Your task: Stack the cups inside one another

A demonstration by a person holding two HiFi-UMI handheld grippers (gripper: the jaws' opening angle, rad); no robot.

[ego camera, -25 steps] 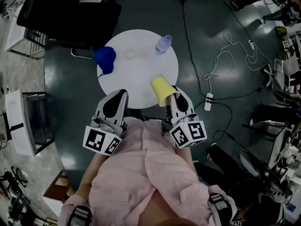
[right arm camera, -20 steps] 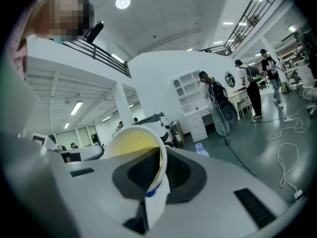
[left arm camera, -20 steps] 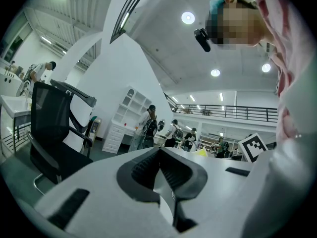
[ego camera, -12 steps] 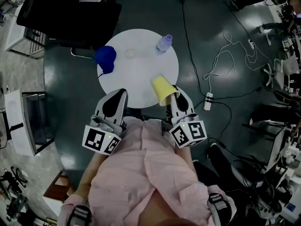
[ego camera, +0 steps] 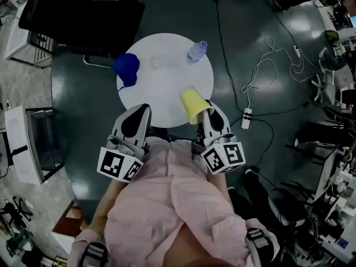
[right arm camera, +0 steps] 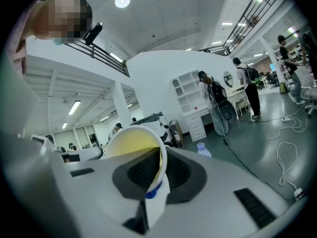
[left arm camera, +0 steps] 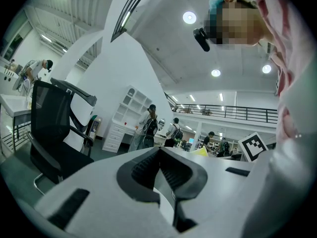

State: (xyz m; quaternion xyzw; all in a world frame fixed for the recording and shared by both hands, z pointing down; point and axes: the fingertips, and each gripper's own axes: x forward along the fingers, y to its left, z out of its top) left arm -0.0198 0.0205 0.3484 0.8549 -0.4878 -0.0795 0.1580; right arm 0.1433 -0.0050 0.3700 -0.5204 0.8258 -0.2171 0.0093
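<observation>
A yellow cup (ego camera: 193, 104) lies tilted over the near right edge of the round white table (ego camera: 167, 88). My right gripper (ego camera: 207, 109) is shut on its rim. In the right gripper view the cup's wall (right arm camera: 133, 144) runs between the two dark pads (right arm camera: 178, 175), with its open mouth turned left. A blue cup (ego camera: 127, 68) sits at the table's left edge; I cannot tell whether it is one cup or more. My left gripper (ego camera: 137, 117) hovers at the near left edge of the table. Its jaws (left arm camera: 161, 165) meet with nothing between them.
A small clear cup (ego camera: 156, 63) and a water bottle (ego camera: 196, 50) stand at the table's far side. A black office chair (ego camera: 83, 15) is beyond the table on the left. Cables and a power strip (ego camera: 246, 120) lie on the floor to the right.
Both grippers and the cups keep their places. Only the head view has drifted slightly.
</observation>
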